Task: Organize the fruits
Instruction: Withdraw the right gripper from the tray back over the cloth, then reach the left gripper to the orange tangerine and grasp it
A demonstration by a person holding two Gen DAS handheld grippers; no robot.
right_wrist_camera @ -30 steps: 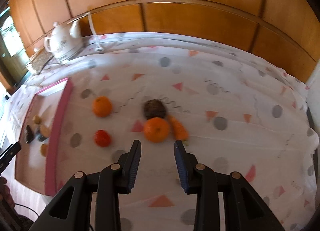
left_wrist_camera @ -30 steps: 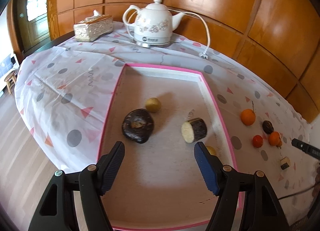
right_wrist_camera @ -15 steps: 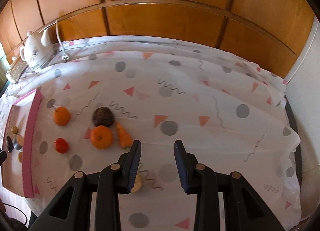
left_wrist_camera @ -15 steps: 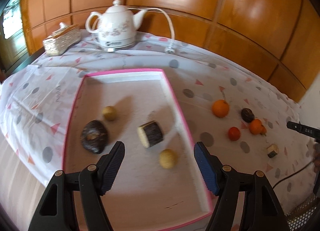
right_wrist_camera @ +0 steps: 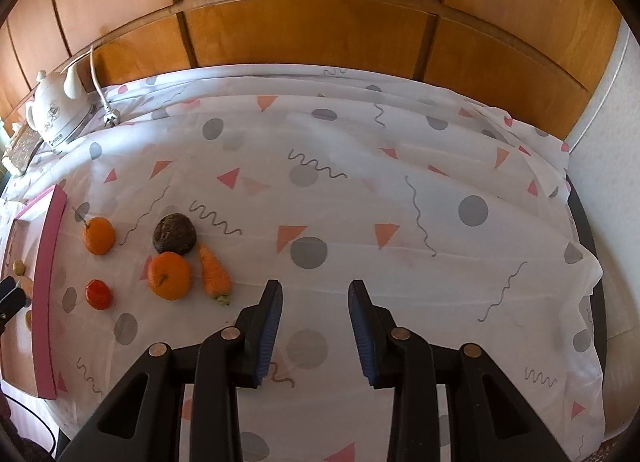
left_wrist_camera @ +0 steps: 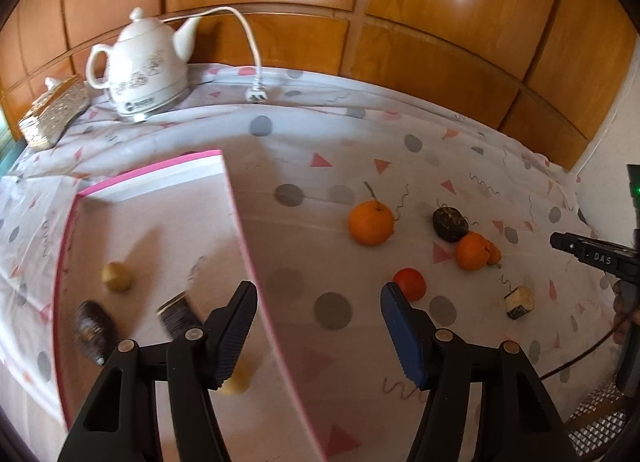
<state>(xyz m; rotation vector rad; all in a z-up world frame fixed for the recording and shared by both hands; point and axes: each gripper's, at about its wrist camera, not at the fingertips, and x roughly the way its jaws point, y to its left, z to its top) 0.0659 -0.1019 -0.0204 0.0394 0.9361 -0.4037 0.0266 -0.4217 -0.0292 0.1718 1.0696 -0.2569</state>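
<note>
Our left claw [left_wrist_camera: 316, 326] is closing on nothing, low in the frame; our right claw [right_wrist_camera: 314, 328] stands slightly apart, empty. The small round red fruit [left_wrist_camera: 409, 283] sits right of center on the dotted-cloth surface [left_wrist_camera: 400, 165]. It likely rolls easily, so we grip across its middle.

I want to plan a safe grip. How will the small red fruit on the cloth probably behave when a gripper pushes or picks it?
The small red fruit looks round and smooth, so it may roll on the tablecloth if nudged. Its glossy skin could slip between pads. It seems light, perhaps soft, so a gentle squeeze is wiser.
</note>
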